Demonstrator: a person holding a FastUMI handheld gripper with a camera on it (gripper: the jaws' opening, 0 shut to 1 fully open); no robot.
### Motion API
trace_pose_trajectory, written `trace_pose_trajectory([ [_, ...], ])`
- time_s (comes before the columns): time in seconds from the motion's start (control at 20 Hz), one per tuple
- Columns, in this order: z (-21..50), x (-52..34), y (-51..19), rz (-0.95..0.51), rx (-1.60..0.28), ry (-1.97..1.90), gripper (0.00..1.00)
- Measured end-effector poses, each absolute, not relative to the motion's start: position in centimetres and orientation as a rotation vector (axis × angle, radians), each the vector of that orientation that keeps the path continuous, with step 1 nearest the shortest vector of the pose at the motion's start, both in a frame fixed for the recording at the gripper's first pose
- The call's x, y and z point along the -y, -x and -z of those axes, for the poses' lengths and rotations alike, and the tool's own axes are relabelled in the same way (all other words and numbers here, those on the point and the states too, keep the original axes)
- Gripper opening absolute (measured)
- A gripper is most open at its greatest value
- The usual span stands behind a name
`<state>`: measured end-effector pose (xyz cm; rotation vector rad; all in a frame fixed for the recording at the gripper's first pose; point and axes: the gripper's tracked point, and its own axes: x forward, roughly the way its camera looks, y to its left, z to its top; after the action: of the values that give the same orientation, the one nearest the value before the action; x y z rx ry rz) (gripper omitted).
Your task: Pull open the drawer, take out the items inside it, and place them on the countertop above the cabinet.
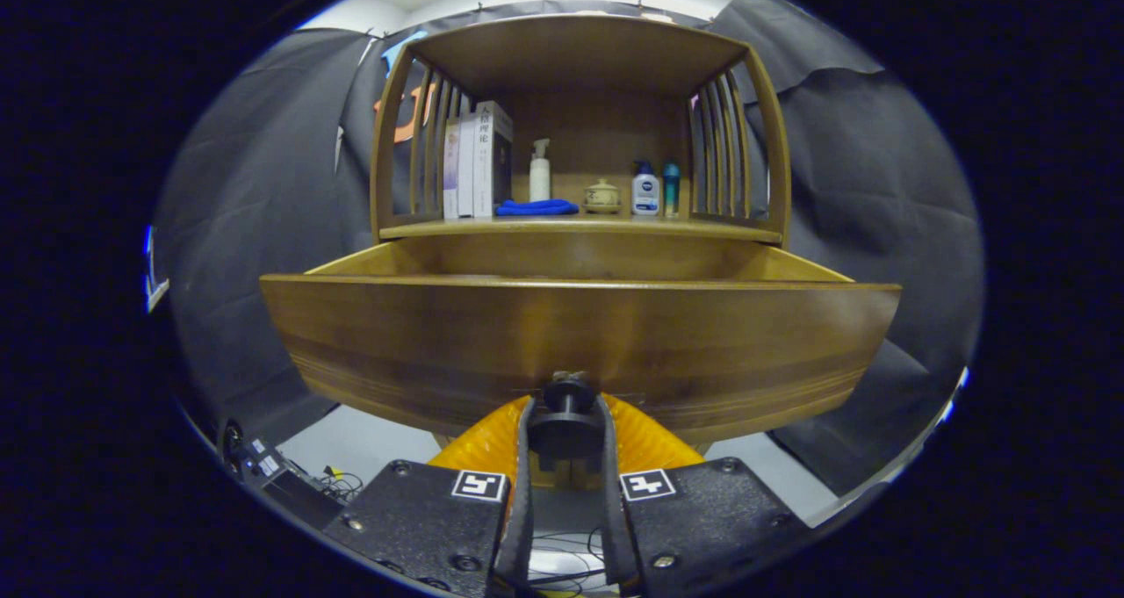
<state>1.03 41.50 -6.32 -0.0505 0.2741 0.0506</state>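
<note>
drawer pulled out, fingers pinched on its knob

we see the gripper (566,414) right at the front of the wooden drawer (580,335), its two fingers (524,457) closed in from either side on the dark round knob (567,398) at the lower middle of the drawer front. both fingers press against the knob, so the grip is a firm pinch and not a spread.

the drawer stands well out from the cabinet (580,229); we can see its two side walls running back to the cabinet body and the inner face of its back part. from this low angle the drawer's floor is hidden behind the tall front panel, so we cannot tell what lies inside it.

above the drawer is the countertop (421,227), a shelf roofed over and fenced with slatted sides. on it, from one side to the other, stand a few upright books (479,163), a folded blue cloth (536,207) lying flat just beside them, a white pump bottle (539,172) behind the cloth, a small lidded ceramic pot (601,196), a white bottle with a blue label (645,194), and a slim teal bottle (671,190) touching or nearly touching it.

below the drawer we see a pale floor, with some cables (338,484) off to one side.
</note>
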Motion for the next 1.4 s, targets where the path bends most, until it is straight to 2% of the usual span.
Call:
trace_pose_trajectory([
  [0.1, 6.3, -41.9, -0.9, -0.071, -0.273, 0.048, 0.37],
  [0.2, 5.8, -41.4, -0.5, -0.082, -0.26, 0.04, 0.45],
  [0.5, 1.1, -39.3, 2.0, -0.07, -0.215, -0.02, 0.99],
  [0.75, -5.8, -37.4, 1.8, -0.062, -0.159, -0.058, 1.0],
  [0.95, -11.6, -35.8, -1.6, -0.026, -0.121, -0.059, 1.0],
  [1.2, -15.5, -37.5, -7.5, -0.067, -0.194, -0.081, 0.99],
  [1.4, -14.2, -40.2, -12.1, -0.105, -0.349, -0.066, 0.99],
])
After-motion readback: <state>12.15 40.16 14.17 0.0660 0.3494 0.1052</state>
